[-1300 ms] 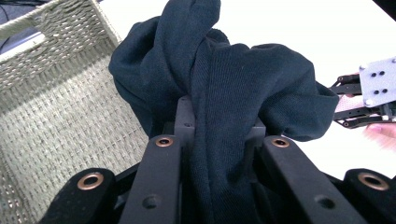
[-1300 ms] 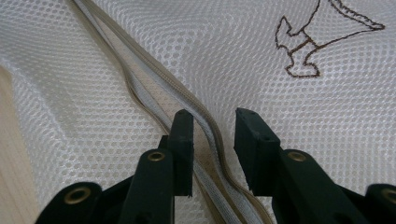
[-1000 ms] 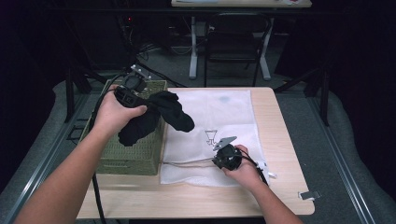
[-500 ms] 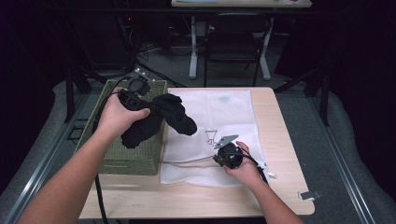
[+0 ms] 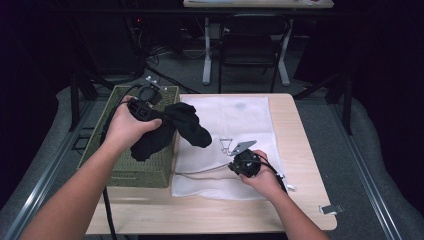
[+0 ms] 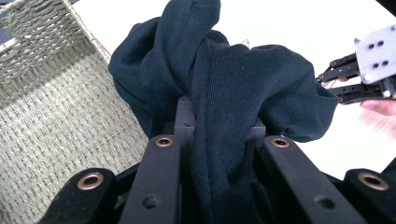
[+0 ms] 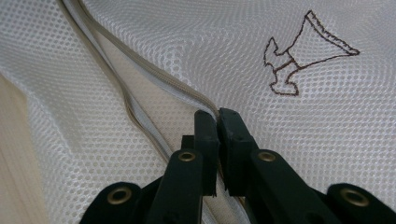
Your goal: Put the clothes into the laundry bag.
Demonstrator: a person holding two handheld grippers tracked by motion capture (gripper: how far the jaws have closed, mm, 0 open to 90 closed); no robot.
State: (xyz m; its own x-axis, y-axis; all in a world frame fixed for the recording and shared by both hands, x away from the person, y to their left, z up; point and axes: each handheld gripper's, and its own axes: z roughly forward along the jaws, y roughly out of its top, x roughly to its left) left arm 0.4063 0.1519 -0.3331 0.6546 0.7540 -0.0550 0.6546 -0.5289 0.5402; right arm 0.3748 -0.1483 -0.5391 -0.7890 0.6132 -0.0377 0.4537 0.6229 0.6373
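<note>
Left claw (image 5: 150, 111) pinching dark garment (image 5: 172, 131), held over wicker basket (image 5: 150, 170) rim at bench (image 5: 210, 215) 9 o'clock. Right claw (image 7: 217, 122) just closed, pressed together on white mesh bag (image 5: 235, 112) zipper edge (image 7: 140, 70), bench 5 o'clock.

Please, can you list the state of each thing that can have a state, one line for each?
Dark garment: bunched, lifted, clamped in the left gripper.
Mesh laundry bag: lying flat on the table.
Bag zipper: edge pinched by the right gripper, whose jaws have just closed.
Woven basket: upright, top open.
</note>
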